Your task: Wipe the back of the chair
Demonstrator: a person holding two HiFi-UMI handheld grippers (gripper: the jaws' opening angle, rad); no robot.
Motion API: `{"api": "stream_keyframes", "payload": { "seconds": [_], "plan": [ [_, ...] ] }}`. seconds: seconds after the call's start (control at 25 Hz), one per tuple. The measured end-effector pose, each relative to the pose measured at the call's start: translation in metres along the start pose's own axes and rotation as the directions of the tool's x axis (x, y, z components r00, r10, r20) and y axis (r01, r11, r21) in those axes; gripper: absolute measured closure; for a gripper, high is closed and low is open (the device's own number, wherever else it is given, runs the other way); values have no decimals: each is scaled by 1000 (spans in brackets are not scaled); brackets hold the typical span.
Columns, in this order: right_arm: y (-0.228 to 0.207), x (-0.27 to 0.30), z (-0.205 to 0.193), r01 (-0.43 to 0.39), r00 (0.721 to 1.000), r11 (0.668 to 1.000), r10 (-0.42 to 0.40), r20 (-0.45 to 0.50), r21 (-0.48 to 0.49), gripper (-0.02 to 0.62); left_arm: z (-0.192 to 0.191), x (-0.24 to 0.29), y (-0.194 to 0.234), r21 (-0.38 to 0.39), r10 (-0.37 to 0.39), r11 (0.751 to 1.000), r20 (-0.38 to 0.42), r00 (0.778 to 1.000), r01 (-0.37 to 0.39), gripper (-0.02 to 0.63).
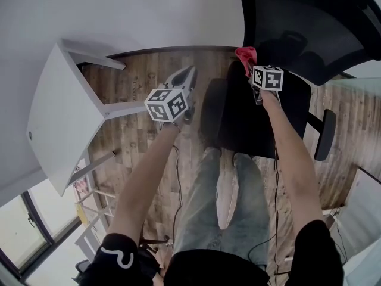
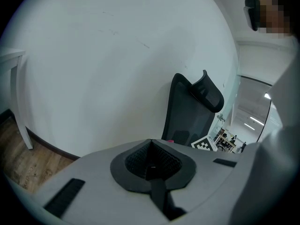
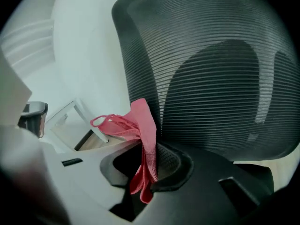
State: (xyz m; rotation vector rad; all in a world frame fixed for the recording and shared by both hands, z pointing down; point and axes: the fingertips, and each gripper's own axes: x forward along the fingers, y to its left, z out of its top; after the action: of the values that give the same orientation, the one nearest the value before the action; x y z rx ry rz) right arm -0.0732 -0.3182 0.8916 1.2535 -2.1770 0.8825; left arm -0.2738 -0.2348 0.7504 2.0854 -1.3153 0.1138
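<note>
In the head view both forearms reach forward and down from the shoulders, nearly straight. The left gripper (image 1: 186,79) is held over the wooden floor (image 1: 137,136), between the white table (image 1: 56,115) and the chair (image 1: 262,121), touching neither. The right arm runs over the chair's seat (image 1: 244,130), and the right gripper (image 1: 255,70) sits at the lower left edge of the backrest (image 1: 309,28) with a red cloth (image 1: 246,55) bunched at its tip. The table's near corner and legs close off the left side, an armrest (image 1: 324,134) juts out on the right, and open floor lies between the table and the seat.

In the left gripper view, the left gripper (image 2: 151,149) has its jaws pressed together with nothing between them. It points toward the white wall (image 2: 103,69), with the chair (image 2: 190,116) and its headrest (image 2: 208,92) standing upright off to the right, well apart from it. A table leg (image 2: 16,95) shows at the far left edge.

In the right gripper view, the right gripper (image 3: 149,165) pinches the cloth (image 3: 143,135), whose folds rise out of the jaws and flop leftward. The cloth's right edge lies against the left rim of the mesh backrest (image 3: 211,78), which fills the upper right of the frame. The table (image 3: 70,121) sits behind at the left.
</note>
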Motion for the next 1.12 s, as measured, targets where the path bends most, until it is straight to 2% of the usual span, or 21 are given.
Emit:
{"api": "stream_keyframes", "payload": {
  "seconds": [0.2, 0.52, 0.96, 1.12],
  "plan": [
    [-40, -13, -1, 55, 998, 998, -55, 5, 27, 523, -7, 22, -19, 23, -26, 999, -25, 999, 26, 581],
    [-129, -64, -2, 161, 986, 984, -163, 27, 81, 523, -20, 70, -80, 62, -97, 993, -72, 993, 102, 581],
    [-255, -165, -16, 277, 957, 943, -288, 35, 185, 523, -37, 140, -193, 86, -195, 975, -127, 973, 207, 581],
    [-289, -194, -24, 288, 951, 931, -305, 44, 226, 523, -45, 162, -234, 96, -231, 964, -144, 962, 246, 581]
  ]
}}
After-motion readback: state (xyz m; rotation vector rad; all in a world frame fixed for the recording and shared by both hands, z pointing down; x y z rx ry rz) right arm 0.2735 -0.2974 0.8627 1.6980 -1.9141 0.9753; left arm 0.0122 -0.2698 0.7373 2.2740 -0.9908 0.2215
